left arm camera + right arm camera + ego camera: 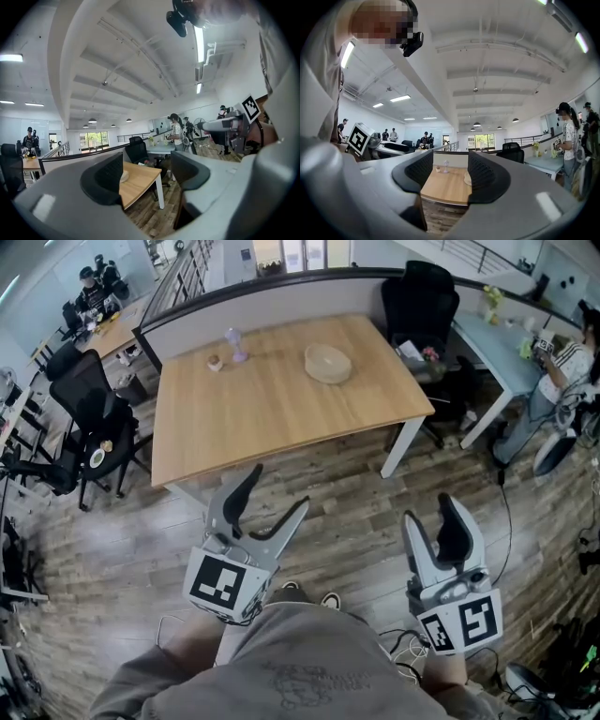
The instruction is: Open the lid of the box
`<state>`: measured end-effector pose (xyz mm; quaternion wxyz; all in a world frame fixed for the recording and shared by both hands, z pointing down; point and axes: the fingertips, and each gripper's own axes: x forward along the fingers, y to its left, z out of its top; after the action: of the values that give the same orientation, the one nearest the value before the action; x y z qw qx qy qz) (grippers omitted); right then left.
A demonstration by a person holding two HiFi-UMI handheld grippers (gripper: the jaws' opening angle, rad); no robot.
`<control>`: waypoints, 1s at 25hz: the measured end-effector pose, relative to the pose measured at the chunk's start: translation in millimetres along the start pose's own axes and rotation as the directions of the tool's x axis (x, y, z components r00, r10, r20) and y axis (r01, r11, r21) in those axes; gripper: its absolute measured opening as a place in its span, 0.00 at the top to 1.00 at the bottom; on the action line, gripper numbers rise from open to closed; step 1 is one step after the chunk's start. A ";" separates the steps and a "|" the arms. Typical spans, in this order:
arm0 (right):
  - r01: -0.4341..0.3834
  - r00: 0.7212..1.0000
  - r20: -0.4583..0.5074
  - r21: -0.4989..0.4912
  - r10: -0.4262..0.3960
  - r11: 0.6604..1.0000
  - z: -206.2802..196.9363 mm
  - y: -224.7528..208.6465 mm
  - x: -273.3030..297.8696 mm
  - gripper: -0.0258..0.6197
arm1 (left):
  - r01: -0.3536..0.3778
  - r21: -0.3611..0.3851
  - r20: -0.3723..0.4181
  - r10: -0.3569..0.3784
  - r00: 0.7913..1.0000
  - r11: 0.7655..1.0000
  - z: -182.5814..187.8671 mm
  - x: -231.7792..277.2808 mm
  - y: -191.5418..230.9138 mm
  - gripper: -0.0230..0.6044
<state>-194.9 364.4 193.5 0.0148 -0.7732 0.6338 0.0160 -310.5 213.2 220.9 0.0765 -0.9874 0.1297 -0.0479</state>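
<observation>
Closest to us, low in the head view, is our own grey shirt (300, 662), and just ahead of it we hold both tools out level over the wooden floor (356, 493). Our left hand-held gripper (279, 488) has its jaws spread wide with nothing between them. Our right hand-held gripper (429, 512) is likewise open and empty; in its own view only the far counter (244, 418) shows in the gap. Both stand short of that counter, touching nothing on it. On its far right part sits the round pale box (328, 363), well apart from both grippers and too small for us to tell the lid from the body. Left of it, near the back edge, stand a small lilac object (234, 345) and a tiny brown one (215, 362) just beside it. A black office chair (419, 298) stands behind the counter's right corner, and a person (562, 367) is at the neighbouring desk on the right
</observation>
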 end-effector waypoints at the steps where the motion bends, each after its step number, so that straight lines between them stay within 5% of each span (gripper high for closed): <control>1: -0.001 1.000 0.002 0.001 0.001 1.000 -1.1 -2.6 -2.9 0.63 | -0.001 0.005 0.002 0.001 1.000 1.000 -0.6 0.4 -3.9 0.46; 11: -0.016 1.000 -0.016 0.001 0.016 1.000 -18.4 -31.2 0.6 0.63 | -0.018 -0.024 -0.040 0.017 0.999 1.000 -11.2 23.1 -17.1 0.46; 25: -0.024 0.998 -0.065 -0.012 0.023 1.000 -38.6 -76.4 97.0 0.63 | -0.027 -0.026 0.014 0.028 1.000 0.999 -14.2 102.6 53.8 0.46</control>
<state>-100.7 282.6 228.0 -0.0109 -0.7659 0.6429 -0.0050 -226.9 132.8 233.8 0.0652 -0.9868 0.1434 -0.0380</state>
